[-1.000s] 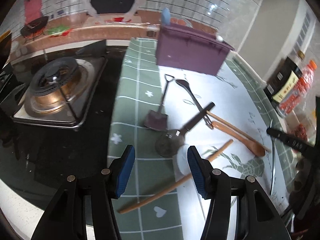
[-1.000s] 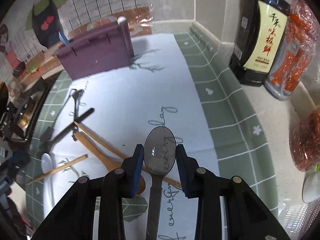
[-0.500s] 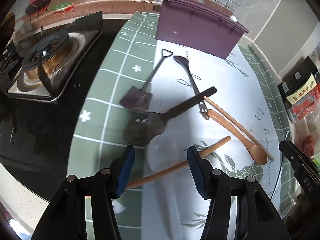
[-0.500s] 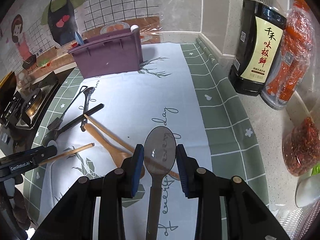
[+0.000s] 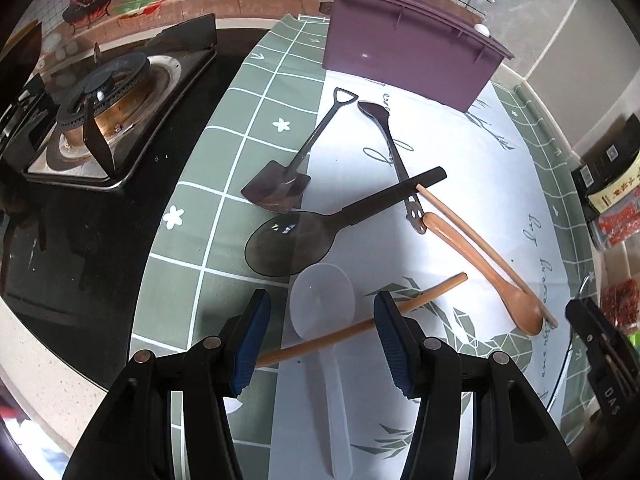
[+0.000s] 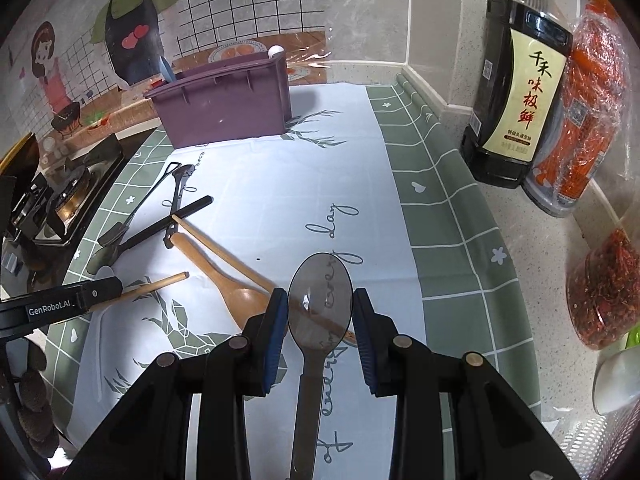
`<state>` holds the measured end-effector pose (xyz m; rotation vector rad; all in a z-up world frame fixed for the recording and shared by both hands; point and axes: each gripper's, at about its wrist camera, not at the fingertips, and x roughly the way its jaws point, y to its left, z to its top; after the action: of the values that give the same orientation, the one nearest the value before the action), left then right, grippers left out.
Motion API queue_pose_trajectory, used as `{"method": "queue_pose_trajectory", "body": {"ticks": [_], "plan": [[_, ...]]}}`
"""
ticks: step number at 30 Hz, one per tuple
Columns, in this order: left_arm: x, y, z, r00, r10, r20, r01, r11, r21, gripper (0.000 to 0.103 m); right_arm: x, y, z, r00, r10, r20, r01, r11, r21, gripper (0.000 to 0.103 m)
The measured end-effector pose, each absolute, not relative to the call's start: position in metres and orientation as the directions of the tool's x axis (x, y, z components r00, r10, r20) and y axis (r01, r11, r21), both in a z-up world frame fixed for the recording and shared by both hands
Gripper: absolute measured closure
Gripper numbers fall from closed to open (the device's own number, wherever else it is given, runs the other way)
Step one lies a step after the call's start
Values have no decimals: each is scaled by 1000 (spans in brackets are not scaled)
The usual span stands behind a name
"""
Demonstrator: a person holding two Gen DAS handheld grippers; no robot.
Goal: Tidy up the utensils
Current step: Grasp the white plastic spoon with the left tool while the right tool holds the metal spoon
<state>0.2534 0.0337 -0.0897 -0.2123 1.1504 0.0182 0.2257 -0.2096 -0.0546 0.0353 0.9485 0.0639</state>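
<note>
My left gripper [image 5: 320, 312] is open above a clear plastic spoon [image 5: 322, 300] and a wooden stick [image 5: 360, 324] that crosses it. Beyond lie a dark flat ladle [image 5: 288, 240], a small shovel-shaped spoon [image 5: 280, 188], a dark metal spoon [image 5: 392, 152], a wooden spoon [image 5: 480, 264] and a wooden chopstick [image 5: 460, 224]. The purple utensil box [image 5: 404, 60] stands at the back; it also shows in the right wrist view [image 6: 224, 100]. My right gripper [image 6: 320, 308] is shut on a grey see-through spoon [image 6: 320, 300], held above the mat.
A gas stove [image 5: 104, 104] sits left of the green-and-white mat [image 5: 224, 152]. A soy sauce bottle [image 6: 516, 92], packed red snacks [image 6: 580, 112] and a jar of dried chili [image 6: 604, 296] stand on the right by the wall.
My left gripper has moved forward and lower over the clear spoon and the stick. My right gripper still holds the grey spoon and has risen slightly.
</note>
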Motion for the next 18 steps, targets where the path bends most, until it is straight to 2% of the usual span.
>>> {"method": "queue_pose_trajectory", "body": {"ticks": [1, 2, 11, 18], "plan": [[253, 34, -89, 414, -102, -905, -119, 979, -165, 67, 226, -209, -54, 584, 68, -809, -39, 998, 56, 73], [252, 34, -89, 410, -103, -906, -115, 980, -164, 69, 225, -209, -54, 585, 68, -808, -39, 998, 56, 73], [234, 43, -75, 487, -188, -853, -27, 973, -230, 70, 227, -206, -50, 589, 98, -802, -58, 995, 79, 73], [218, 43, -29, 628, -195, -754, 68, 978, -196, 70, 228, -203, -37, 621, 101, -777, -70, 995, 73, 73]]}}
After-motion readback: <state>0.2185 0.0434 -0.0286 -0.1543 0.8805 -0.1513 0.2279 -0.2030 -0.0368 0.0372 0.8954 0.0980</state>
